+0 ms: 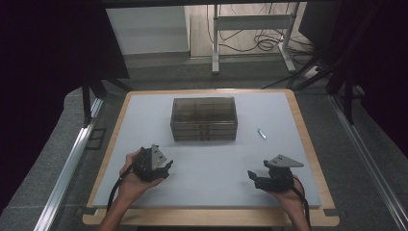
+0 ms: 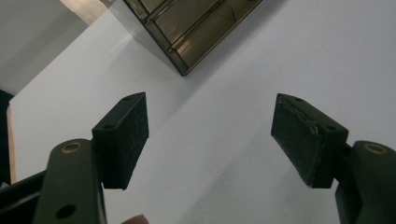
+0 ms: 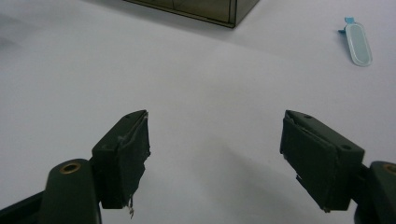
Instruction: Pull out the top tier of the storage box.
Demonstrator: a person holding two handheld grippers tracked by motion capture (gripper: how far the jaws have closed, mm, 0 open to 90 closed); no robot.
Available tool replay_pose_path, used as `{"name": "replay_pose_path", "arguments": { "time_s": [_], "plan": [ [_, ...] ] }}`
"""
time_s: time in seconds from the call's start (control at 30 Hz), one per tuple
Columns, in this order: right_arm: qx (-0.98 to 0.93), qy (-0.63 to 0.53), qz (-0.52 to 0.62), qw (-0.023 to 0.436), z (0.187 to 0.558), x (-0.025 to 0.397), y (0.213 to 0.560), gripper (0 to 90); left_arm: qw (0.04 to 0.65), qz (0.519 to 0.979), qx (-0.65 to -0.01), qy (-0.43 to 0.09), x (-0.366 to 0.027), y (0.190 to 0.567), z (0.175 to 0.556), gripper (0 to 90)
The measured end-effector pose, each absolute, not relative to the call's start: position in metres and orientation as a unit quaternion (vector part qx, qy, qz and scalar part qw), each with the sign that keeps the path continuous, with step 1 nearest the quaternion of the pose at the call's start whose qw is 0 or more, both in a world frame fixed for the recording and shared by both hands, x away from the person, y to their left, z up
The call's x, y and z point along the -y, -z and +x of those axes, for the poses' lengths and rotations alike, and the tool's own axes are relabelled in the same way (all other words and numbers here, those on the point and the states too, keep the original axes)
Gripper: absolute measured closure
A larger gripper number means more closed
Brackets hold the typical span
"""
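Note:
A smoky, see-through plastic box [image 1: 204, 118] with divided compartments stands shut at the middle back of the white mat; its corner [image 2: 187, 28] and its lower edge [image 3: 205, 10] show in the gripper views. A small pale-blue clip-like piece [image 1: 261, 133] [image 3: 357, 41] lies on the mat to the box's right. My left gripper [image 1: 166, 168] [image 2: 210, 135] is held open near the front left, jaws wide apart with nothing between them. My right gripper [image 1: 254, 179] [image 3: 215, 158] is held open near the front right, also with nothing between its jaws.
The white mat [image 1: 211, 159] covers a wooden table [image 1: 308, 144]. Metal rails [image 1: 72, 159] run along both sides. Behind the table stand a white cabinet [image 1: 146, 29] and a desk frame [image 1: 250, 29] with cables on the floor.

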State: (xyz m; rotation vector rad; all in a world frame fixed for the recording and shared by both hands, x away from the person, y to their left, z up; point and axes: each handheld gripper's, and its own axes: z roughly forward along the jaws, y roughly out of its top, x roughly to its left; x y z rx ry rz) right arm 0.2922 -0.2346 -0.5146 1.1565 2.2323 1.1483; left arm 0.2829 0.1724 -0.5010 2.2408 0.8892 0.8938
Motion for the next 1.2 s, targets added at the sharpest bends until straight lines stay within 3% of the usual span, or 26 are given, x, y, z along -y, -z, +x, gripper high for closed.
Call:
{"name": "replay_pose_path", "arguments": {
  "time_s": [1.2],
  "plan": [
    [-0.795,-0.393,0.423,0.188,0.293,0.237,0.523,23.5,0.225,0.834,-0.256,-0.435,-0.119,0.514,0.306,39.8]
  ]
}}
